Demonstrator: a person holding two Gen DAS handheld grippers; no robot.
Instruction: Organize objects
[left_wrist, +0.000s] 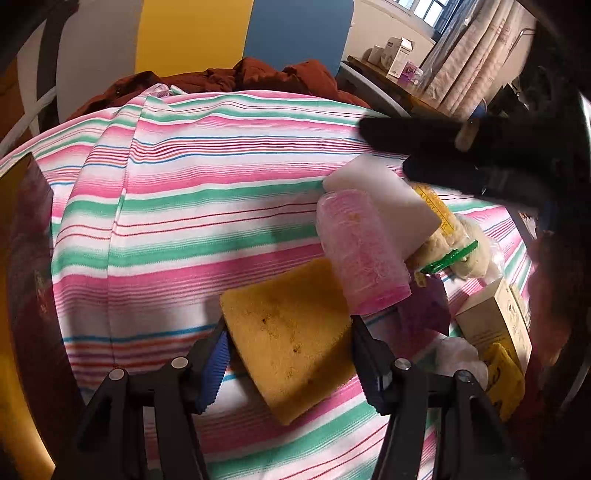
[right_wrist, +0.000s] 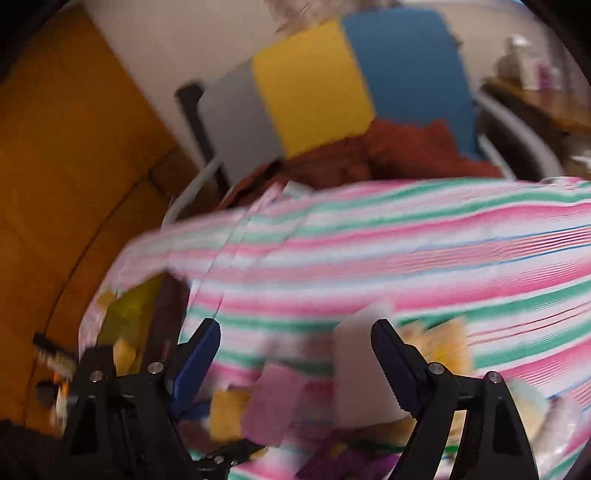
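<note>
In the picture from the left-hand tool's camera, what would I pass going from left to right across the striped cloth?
Yellow-orange sponge block between the left gripper's fingers → pink mesh scrubber roll → white foam block → cream fluffy bundle with a green clip → beige cardboard box.

I am working in what looks like a lived-in room of a home. The work surface is covered by a cotton cloth with pink, green and white stripes (left_wrist: 207, 206), and a crumpled rust-red garment (left_wrist: 236, 79) lies at its far edge. Behind it stands a panel in grey, yellow and blue (left_wrist: 192, 33). To the right I see long pale patterned curtains (left_wrist: 476, 59) under a window (left_wrist: 432, 9), and a wooden side table (left_wrist: 373, 68) carrying small white cardboard boxes (left_wrist: 399, 55).
</note>
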